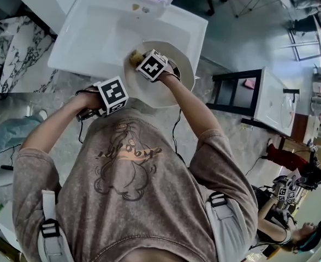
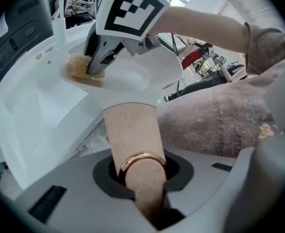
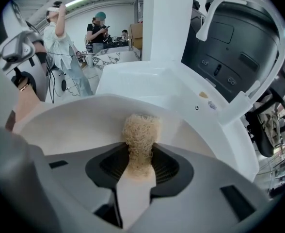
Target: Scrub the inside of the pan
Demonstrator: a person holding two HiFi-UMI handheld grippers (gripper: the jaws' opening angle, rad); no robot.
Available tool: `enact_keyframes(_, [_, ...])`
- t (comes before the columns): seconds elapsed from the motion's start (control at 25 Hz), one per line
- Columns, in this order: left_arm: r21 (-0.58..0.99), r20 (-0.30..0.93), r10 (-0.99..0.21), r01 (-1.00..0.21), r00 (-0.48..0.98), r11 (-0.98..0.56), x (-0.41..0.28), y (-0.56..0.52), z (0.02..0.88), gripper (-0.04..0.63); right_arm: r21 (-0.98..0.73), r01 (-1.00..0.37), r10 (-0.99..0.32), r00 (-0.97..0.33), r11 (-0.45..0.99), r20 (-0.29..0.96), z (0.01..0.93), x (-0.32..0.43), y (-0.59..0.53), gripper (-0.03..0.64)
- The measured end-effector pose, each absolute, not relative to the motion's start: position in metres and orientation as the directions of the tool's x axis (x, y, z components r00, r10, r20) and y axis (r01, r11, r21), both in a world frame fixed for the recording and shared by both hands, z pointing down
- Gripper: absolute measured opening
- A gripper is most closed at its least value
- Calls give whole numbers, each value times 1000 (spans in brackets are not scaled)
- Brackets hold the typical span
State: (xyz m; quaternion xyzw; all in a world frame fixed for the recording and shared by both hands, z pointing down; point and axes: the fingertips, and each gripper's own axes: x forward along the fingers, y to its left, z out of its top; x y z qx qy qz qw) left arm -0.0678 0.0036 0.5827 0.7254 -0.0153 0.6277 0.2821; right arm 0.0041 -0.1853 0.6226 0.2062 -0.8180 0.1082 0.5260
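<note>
A white pan point(image 1: 156, 93) is held over the sink, tilted toward me. Its light wooden handle point(image 2: 133, 135) with a copper ring runs back between the jaws of my left gripper point(image 2: 145, 178), which is shut on it. My left gripper point(image 1: 112, 108) sits just left of the pan. My right gripper point(image 1: 141, 64) reaches into the pan from above. It is shut on a tan fibrous scrubber point(image 3: 140, 135), whose tip presses against the pan's inner wall point(image 3: 74, 120). From the left gripper view the scrubber point(image 2: 79, 66) shows at the pan's point(image 2: 133, 76) far rim.
The white sink basin point(image 1: 95, 31) lies under the pan, with a white faucet point(image 3: 249, 47) at its far edge. A marble counter point(image 1: 13, 48) is to the left. A black frame stand point(image 1: 231, 91) and another white basin point(image 1: 275, 100) stand right. Other people point(image 1: 291, 222) work nearby.
</note>
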Motion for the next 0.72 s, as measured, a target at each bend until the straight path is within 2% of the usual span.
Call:
enact_keyframes(0.6, [399,916,339,-388,216,-830,-67,2,582,97,143,-459,-263,-207,877,942,624,69,-225,153])
enact_keyframes(0.72, [410,911,346,-394,225,-822,-67,3,583,97,182,-500,-263,-97,847,960,623,106,-226,153])
